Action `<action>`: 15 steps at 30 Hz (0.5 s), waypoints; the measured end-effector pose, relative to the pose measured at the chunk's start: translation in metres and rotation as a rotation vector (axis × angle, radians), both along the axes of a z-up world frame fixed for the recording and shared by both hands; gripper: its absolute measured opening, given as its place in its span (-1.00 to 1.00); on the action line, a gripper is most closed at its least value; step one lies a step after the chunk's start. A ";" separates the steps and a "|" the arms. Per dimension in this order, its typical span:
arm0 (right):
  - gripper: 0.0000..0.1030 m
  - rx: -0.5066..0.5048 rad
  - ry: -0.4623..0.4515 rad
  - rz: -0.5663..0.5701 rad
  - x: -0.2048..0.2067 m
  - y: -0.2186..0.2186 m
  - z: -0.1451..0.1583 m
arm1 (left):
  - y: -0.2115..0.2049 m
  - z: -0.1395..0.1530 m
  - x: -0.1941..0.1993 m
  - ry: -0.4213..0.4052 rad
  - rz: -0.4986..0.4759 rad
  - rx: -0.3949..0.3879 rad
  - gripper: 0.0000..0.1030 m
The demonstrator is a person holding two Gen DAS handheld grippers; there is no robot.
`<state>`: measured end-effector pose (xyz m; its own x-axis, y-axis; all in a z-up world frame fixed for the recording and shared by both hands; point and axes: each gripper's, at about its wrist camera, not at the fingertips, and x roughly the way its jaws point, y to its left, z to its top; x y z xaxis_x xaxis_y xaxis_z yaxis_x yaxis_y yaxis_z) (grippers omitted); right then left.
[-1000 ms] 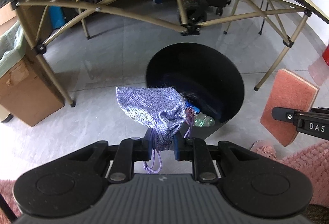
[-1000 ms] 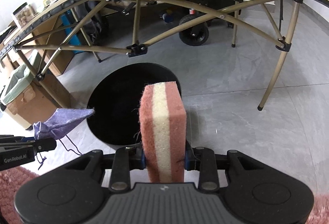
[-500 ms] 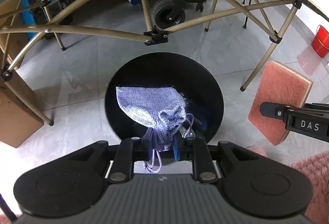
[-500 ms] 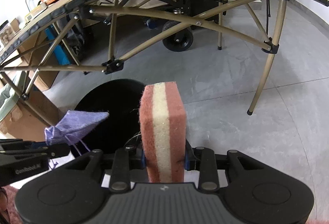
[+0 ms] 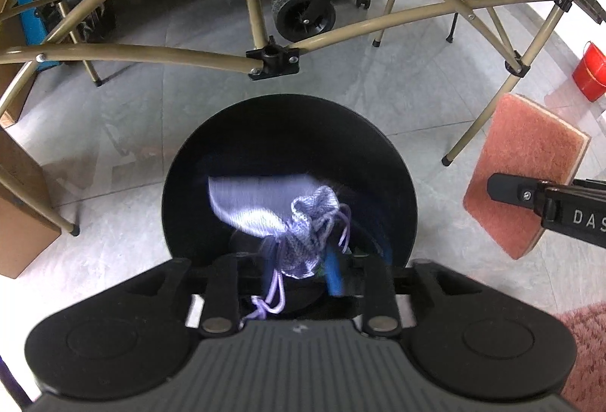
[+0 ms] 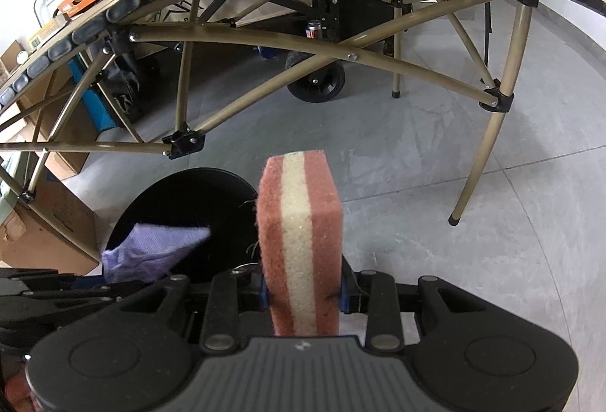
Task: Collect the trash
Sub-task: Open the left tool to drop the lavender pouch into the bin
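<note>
A lilac knitted drawstring pouch (image 5: 265,211) hangs blurred over the mouth of the round black bin (image 5: 378,154). My left gripper (image 5: 299,279) sits right above the bin; its jaws are opening and the pouch is loose between them, clear of the blue pad (image 5: 333,277). To the right, a pink sponge with a cream core (image 6: 299,234) stands upright in my right gripper (image 6: 303,292), which is shut on it. In the right wrist view the bin (image 6: 189,192) and the pouch (image 6: 151,253) lie to the left of the sponge.
A folding table's tan metal frame (image 5: 272,58) arches over the bin, with legs (image 6: 469,184) on the grey tile floor. Cardboard boxes (image 5: 19,219) stand at the left, a red bucket (image 5: 589,71) at the far right, a cart wheel (image 5: 303,12) behind, a pink rug (image 5: 583,325) below.
Both grippers moved over toward the bin, which now sits centred under the left one. The left jaws have spread and the pouch has come loose and blurred.
</note>
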<state>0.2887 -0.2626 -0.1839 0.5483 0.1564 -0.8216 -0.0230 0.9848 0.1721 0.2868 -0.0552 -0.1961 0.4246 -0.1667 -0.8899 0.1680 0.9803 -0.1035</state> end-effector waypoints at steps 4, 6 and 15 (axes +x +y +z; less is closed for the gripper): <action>-0.41 -0.003 0.008 0.004 0.002 0.001 -0.003 | 0.002 0.003 -0.001 -0.049 0.014 0.010 1.00; -0.41 -0.005 0.012 0.004 0.003 0.002 -0.005 | 0.002 0.003 0.000 -0.057 0.014 0.027 1.00; -0.41 -0.010 0.015 0.008 0.006 0.005 -0.007 | 0.009 0.004 0.002 -0.036 0.038 0.045 1.00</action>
<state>0.2943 -0.2578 -0.1905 0.5346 0.1528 -0.8311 -0.0288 0.9862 0.1628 0.2884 -0.0467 -0.1920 0.4617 -0.1096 -0.8802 0.1333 0.9896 -0.0533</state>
